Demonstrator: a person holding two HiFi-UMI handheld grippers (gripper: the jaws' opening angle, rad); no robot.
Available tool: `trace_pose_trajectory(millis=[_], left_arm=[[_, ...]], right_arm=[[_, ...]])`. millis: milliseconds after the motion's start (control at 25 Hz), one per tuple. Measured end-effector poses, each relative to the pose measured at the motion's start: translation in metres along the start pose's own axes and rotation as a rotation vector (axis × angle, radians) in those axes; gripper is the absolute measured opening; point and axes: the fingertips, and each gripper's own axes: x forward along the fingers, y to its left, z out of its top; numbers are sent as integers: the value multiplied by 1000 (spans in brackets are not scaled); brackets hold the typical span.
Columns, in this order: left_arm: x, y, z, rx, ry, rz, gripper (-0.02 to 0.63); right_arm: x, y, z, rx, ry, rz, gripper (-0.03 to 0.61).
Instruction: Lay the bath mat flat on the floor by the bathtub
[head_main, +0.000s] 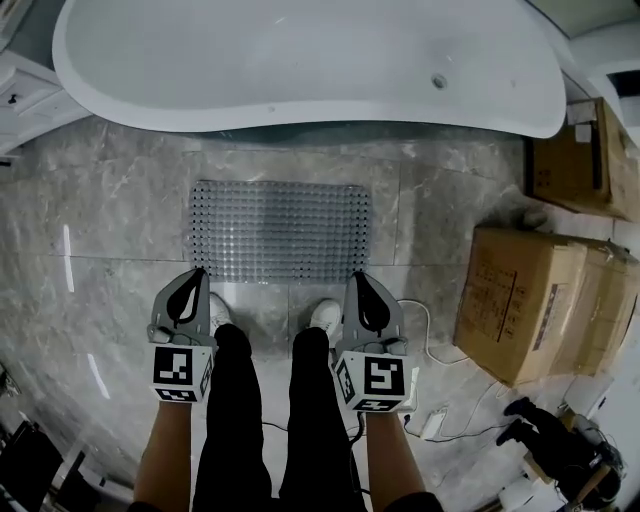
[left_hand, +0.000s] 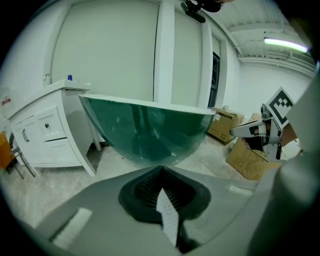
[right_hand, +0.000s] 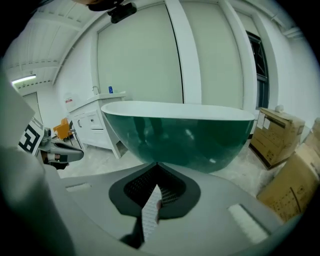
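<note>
One bath mat (head_main: 280, 230) lies flat on the floor (head_main: 120, 220) beside one bathtub (head_main: 300, 60). Two tools, left tool (head_main: 198, 273) and right tool (head_main: 357, 276), both fully closed, gripping nothing.

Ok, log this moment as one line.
bath mat: flat on floor beside bathtub | left gripper: shut, empty | right gripper: shut, empty | task: looks done

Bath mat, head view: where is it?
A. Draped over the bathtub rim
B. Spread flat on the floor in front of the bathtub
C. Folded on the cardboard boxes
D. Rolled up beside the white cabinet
B: the bath mat lies unrolled with its whole studded face showing on the marble floor, its long side running along the bathtub.
</note>
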Motion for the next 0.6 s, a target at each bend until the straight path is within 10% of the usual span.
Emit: trace_pose_trajectory(millis=[600], left_arm=[[-63,-20,119,83,-153,-21,5]], right_arm=[[-62,6,112,29,-157,-53,25]])
